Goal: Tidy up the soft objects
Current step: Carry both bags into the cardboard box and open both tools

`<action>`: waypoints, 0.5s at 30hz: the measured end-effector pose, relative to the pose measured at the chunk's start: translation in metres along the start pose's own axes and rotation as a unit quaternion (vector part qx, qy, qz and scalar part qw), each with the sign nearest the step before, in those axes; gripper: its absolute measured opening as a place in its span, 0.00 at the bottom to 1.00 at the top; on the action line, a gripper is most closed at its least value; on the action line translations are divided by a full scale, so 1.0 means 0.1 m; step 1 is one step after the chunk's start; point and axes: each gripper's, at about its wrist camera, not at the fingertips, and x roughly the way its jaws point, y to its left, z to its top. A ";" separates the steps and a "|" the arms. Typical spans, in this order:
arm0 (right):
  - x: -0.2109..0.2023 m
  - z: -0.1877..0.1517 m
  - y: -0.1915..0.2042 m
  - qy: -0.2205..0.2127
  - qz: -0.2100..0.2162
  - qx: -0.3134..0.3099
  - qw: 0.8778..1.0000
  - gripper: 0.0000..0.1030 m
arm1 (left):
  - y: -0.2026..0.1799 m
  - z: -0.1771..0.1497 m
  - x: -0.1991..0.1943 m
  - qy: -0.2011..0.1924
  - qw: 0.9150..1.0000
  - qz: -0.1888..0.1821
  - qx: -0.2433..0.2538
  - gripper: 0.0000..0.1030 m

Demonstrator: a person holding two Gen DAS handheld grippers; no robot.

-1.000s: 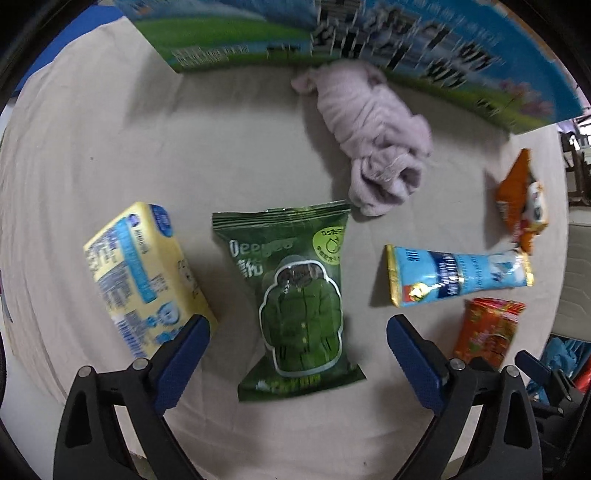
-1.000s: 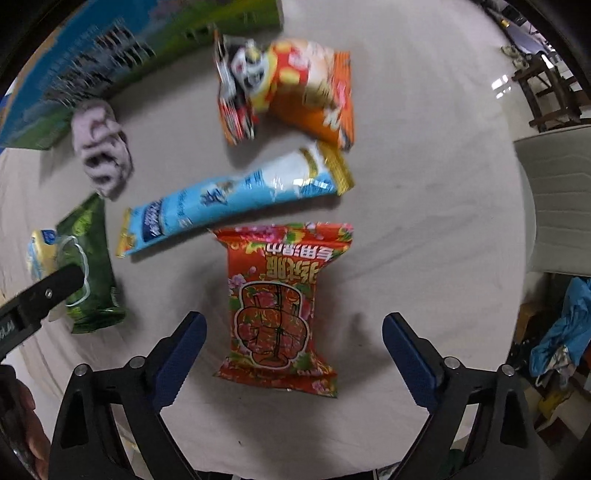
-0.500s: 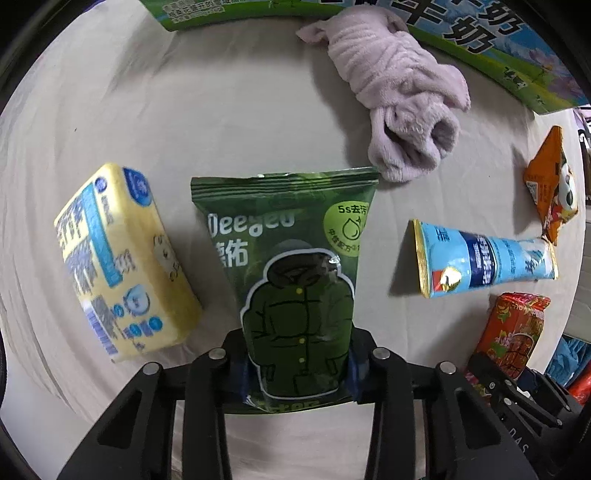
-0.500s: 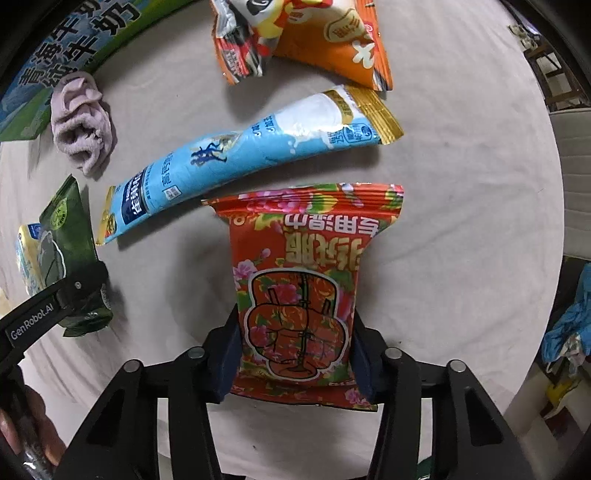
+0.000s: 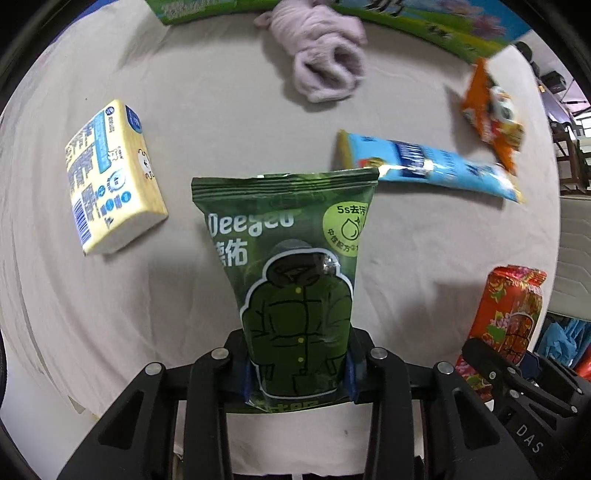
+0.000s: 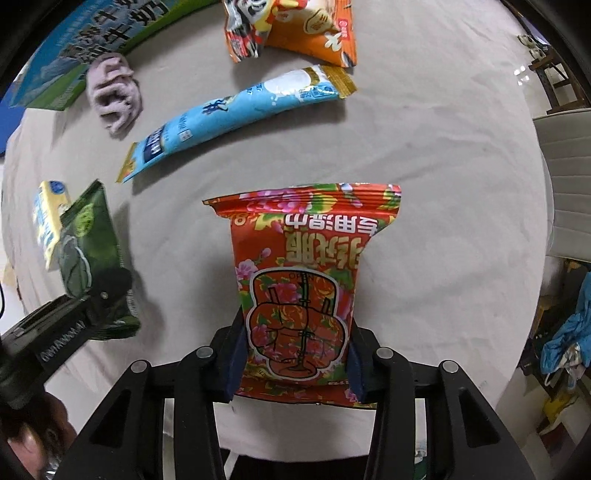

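green wipes pack (image 5: 291,280): clamped at its lower end between both blue pads of the left gripper (image 5: 297,373), jaws drawn in tight against the pack's sides. the pack stands out forward from the jaws, printed face toward the camera, its top seam overlapping the near end of the blue tube pack (image 5: 428,164) in the left wrist view. in the right wrist view the same green pack hangs from the left gripper above the cloth, casting a shadow on it.

red floral wipes pack (image 6: 306,291): seated between the pads of the right gripper (image 6: 293,365), whose jaws are closing; both pads press on its lower sides. text on the pack reads upside down from this camera.

remaining items on the beige tablecloth (image 5: 221,122):
- yellow tissue pack (image 5: 110,177), lying flat, left of the green pack, apart from it.
- lilac towel (image 5: 325,62), crumpled, near the far edge, just beside the printed carton (image 5: 424,22).
- blue tube pack, lying across the cloth between the towel and the orange snack bag (image 6: 295,29).
- orange snack bag, far side, near the tube's gold end but not clearly touching.

containers: the printed carton lies along the far edge of the table; its opening is not visible, so its contents cannot be told. no loose item is seen inside it.

a hand (image 6: 33,443) shows at the lower left of the right wrist view, behind the left gripper.
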 end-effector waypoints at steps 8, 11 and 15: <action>-0.14 -0.08 -0.06 -0.039 0.021 -0.032 0.999 0.45 | -0.18 -0.36 -0.67 -0.052 0.998 -0.019 0.006 0.31; -0.31 -0.11 -0.08 -0.054 0.038 -0.046 0.997 0.45 | -0.08 -0.44 -1.10 -0.082 0.996 -0.029 0.007 0.31; -0.78 -0.06 -0.07 -0.081 0.055 -0.064 0.993 0.45 | 0.10 -0.06 -1.72 -0.121 0.991 -0.047 0.015 0.31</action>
